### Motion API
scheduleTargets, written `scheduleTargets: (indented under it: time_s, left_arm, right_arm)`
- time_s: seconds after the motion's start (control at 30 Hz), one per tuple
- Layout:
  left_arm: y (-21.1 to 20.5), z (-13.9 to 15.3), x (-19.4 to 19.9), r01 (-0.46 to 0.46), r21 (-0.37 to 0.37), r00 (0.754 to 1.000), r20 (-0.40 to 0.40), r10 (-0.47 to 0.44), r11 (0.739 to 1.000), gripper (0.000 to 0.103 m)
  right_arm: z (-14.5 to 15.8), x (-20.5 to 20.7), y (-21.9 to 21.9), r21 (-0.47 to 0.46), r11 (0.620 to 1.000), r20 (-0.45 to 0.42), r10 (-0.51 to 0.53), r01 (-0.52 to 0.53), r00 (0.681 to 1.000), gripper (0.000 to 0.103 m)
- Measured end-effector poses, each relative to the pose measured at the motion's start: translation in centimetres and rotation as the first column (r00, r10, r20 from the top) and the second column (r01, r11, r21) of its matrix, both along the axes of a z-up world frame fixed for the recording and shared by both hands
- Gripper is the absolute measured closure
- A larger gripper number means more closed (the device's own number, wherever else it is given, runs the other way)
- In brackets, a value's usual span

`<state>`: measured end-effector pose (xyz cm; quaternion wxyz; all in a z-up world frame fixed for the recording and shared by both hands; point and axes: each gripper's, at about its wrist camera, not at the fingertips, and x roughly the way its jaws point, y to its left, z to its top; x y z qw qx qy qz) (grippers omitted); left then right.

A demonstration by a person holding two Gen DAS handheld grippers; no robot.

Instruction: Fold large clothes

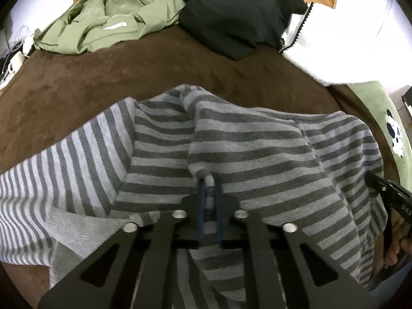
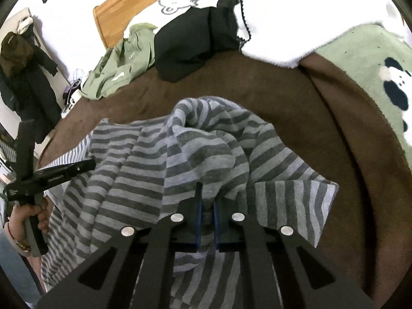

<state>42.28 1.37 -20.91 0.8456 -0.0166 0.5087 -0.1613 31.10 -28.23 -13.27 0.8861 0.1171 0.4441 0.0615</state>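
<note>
No container is in view; the work surface is a bed with a brown cover (image 1: 128, 77).

The striped garment (image 1: 257, 149) lies bunched on the near part of the cover, gathered into ridges and folds. One loose flap lies flat toward the right edge of the cover in the right wrist view. Beyond the garment, a broad band of bare brown cover is open. At the far side lie a green jacket (image 1: 103, 25) and, beside it, a black garment (image 1: 231, 18), both crumpled, near the wooden headboard (image 2: 116, 7). A white blanket (image 1: 347, 38) borders the cover on the far right, with a green panda blanket (image 2: 360, 64) next to it. Dark coats (image 2: 31, 77) hang on the wall left of the bed.

The left gripper (image 1: 209, 180) points steeply down, jaws pressed together and pinching a raised fold of the striped garment between the blue pads. The right gripper (image 2: 206, 193) also points steeply down, jaws closed on a bunched ridge of the same cloth.

In the right wrist view, a hand (image 2: 31, 219) grasps the left gripper's handle at the left edge, above the garment's near left side. In the left wrist view, the right gripper's body shows at the right edge.
</note>
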Motion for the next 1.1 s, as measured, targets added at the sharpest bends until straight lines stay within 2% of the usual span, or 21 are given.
scheduleTargets:
  time_s: [0.2,0.3,0.4,0.5,0.67,0.77,0.83,0.93,1.03,1.1]
  left_arm:
    - [1.0,1.9,0.5,0.015,0.022,0.999,0.037,-0.015,1.000,0.094]
    - [1.9,2.9,1.0,0.002,0.033,0.999,0.053,-0.004,0.999,0.094]
    - [2.5,2.4,1.2,-0.001,0.038,1.000,0.029,0.000,0.999,0.094]
    - [2.5,0.8,1.1,0.017,0.052,1.000,-0.002,-0.017,0.998,0.092]
    - [3.5,-0.1,0.8,-0.003,0.034,1.000,0.002,0.002,0.999,0.070]
    - [4.1,0.1,1.0,-0.011,0.024,1.000,-0.016,0.011,1.000,0.062]
    - [4.1,1.2,0.5,-0.007,0.065,1.000,0.015,0.006,0.998,0.056]
    - [4.2,2.9,-0.6,0.007,0.087,0.999,0.047,-0.011,0.996,0.054]
    - [4.1,4.3,-2.4,0.013,0.064,0.998,0.063,-0.017,0.998,0.044]
    - [3.8,5.0,-4.0,0.019,0.026,0.998,0.063,-0.020,0.999,0.040]
  right_arm:
    - [1.8,-1.2,0.1,0.055,0.998,0.022,-0.035,0.033,0.999,0.096]
    - [1.8,-2.0,0.7,0.064,0.997,0.004,-0.035,0.035,0.999,0.096]
    - [0.3,-3.1,1.2,0.037,0.998,-0.042,-0.044,0.046,0.998,0.096]
    - [-2.8,-3.5,0.7,0.028,0.997,-0.111,-0.065,0.068,0.992,0.093]
    - [-3.6,-3.6,0.2,0.039,0.995,-0.113,-0.086,0.091,0.990,0.088]
    - [-3.1,-3.3,0.4,0.008,0.997,-0.118,-0.077,0.078,0.990,0.080]
    - [-1.8,-3.5,0.7,-0.039,0.997,-0.101,-0.073,0.070,0.992,0.071]
    - [0.6,-3.8,0.7,-0.075,0.996,-0.056,-0.059,0.055,0.997,0.066]
    - [3.0,-4.0,1.2,-0.064,0.997,-0.013,-0.034,0.033,0.999,0.056]
    - [4.0,-4.2,2.1,-0.048,0.999,0.000,-0.009,0.009,1.000,0.053]
